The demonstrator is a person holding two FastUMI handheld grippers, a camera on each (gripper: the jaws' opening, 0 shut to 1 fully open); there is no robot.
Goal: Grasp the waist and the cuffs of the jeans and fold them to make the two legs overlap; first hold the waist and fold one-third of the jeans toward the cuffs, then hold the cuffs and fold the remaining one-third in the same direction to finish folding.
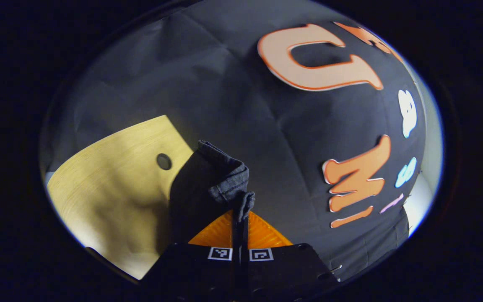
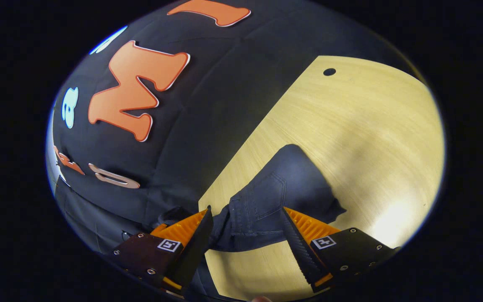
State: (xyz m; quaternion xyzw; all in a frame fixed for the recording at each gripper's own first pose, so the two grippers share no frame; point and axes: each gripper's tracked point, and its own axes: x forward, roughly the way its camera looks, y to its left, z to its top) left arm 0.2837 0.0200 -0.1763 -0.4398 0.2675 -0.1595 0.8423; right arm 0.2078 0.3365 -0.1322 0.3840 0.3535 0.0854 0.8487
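The dark grey jeans (image 1: 208,184) hang bunched from my left gripper (image 1: 240,224), which is shut on a fold of the denim with both fingers pressed together; the cloth rises above the fingertips and drapes down to the left. In the right gripper view the jeans (image 2: 266,201) lie on the wooden table (image 2: 350,138) with a back pocket showing, close to the table's edge. My right gripper (image 2: 245,235) stands open just above that pocket area, one finger on each side of the cloth, not pressing it.
The light wooden table (image 1: 111,188) has a small round hole (image 1: 164,161) near its far edge, the hole (image 2: 329,71) also seen from the right gripper. The black booth wall rises right behind the table edge.
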